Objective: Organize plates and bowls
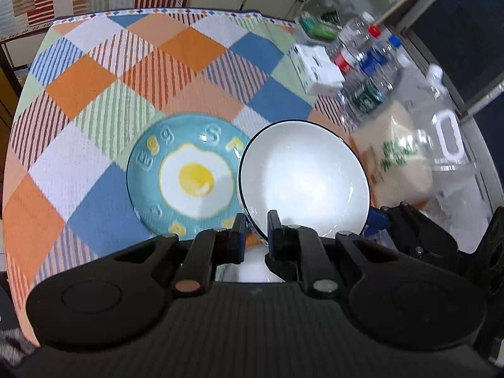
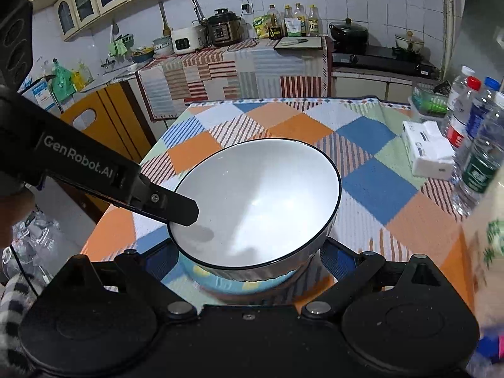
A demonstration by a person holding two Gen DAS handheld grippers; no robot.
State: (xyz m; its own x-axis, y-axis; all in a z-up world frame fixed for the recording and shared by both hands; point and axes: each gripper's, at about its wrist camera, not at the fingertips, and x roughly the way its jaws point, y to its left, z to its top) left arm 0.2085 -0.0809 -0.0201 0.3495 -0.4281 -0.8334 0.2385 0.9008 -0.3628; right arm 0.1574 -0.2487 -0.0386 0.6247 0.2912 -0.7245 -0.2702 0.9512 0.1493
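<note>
While both claws clamp the white bowl (image 2: 258, 201) — left claw (image 1: 256, 230), right claw (image 2: 258, 267) — above the egg plate (image 1: 186, 182), stacking it remains undone.

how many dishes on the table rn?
2. A white bowl, its rim pinched in the left gripper, held above the table. A blue egg plate lies flat on the cloth, left of the bowl. More could be hidden outside both views.

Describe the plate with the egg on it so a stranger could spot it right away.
Start at the table's checked cloth in orange, blue and white. Near its front edge lies the egg plate, beside the white bowl. It is the only turquoise dish, with a fried egg painted in the middle and raised letters around the rim.
</note>
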